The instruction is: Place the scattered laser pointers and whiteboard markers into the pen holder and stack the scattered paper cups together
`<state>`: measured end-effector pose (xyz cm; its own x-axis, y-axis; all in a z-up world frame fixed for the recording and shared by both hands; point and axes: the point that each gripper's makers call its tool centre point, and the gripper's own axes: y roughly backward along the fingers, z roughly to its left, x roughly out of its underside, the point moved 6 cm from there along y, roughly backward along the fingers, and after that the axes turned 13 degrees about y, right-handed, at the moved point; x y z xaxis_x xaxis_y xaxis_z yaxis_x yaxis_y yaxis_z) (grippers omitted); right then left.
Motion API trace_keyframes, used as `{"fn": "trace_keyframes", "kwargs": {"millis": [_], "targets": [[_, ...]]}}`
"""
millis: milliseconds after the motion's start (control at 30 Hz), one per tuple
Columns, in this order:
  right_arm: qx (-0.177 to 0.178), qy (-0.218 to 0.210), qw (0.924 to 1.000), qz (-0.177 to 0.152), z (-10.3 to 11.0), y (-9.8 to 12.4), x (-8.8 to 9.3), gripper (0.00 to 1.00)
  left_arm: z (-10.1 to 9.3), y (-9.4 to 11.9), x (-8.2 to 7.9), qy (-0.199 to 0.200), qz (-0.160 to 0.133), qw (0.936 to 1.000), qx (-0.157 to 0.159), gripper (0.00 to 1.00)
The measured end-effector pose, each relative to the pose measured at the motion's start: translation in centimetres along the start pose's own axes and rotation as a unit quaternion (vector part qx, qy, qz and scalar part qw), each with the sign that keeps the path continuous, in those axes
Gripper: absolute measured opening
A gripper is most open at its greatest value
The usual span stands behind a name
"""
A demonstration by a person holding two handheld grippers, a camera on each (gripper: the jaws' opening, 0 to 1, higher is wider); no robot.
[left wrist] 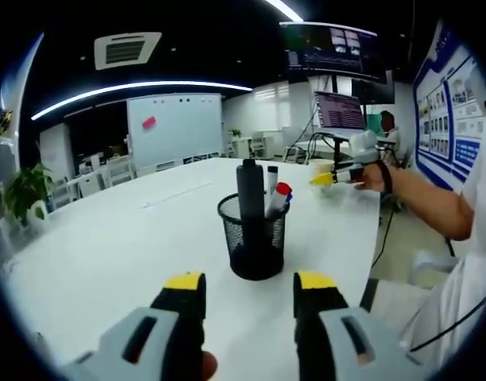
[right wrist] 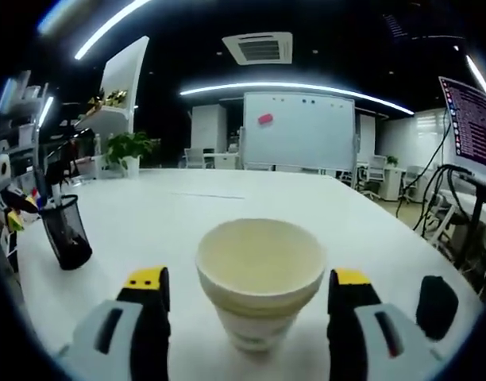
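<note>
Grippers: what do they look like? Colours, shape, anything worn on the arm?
Both match: the left gripper and the right gripper each have two blocky black jaws capped with yellow tips, rising from light grey housings with dark slots. In the left gripper view, the right gripper shows a whitish body, and the person's wrist wears a dark band below a short white sleeve.

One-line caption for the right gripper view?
Open right gripper flanks stacked paper cups on the white table, pen holder far left.
</note>
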<state>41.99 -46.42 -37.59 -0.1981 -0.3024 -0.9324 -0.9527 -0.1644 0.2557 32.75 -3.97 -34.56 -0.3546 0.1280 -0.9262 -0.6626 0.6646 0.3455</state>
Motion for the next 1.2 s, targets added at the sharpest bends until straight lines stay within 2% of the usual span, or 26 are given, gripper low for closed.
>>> {"fn": "trace_keyframes", "kwargs": {"millis": [533, 700, 967, 1067, 1200], "targets": [[0.002, -0.002, 1.0, 0.002, 0.5, 0.2, 0.3, 0.81, -0.1, 0.0, 0.0, -0.002, 0.002, 1.0, 0.0, 0.45], [0.016, -0.002, 0.9999, 0.0, 0.3, 0.5, 0.5, 0.79, -0.1, 0.0, 0.2, -0.001, 0.004, 1.0, -0.001, 0.45], [0.018, -0.008, 0.9998, 0.0, 0.1, 0.5, 0.7, 0.79, -0.1, 0.0, 0.2, -0.001, 0.003, 1.0, 0.0, 0.45], [0.025, -0.014, 0.9996, 0.009, -0.3, 0.5, 1.1, 0.78, -0.1, 0.0, 0.2, -0.001, 0.003, 1.0, 0.0, 0.45], [0.033, -0.021, 0.9992, 0.003, -0.7, 0.7, 1.1, 0.78, -0.1, 0.0, 0.3, -0.001, 0.003, 1.0, 0.0, 0.45]]}}
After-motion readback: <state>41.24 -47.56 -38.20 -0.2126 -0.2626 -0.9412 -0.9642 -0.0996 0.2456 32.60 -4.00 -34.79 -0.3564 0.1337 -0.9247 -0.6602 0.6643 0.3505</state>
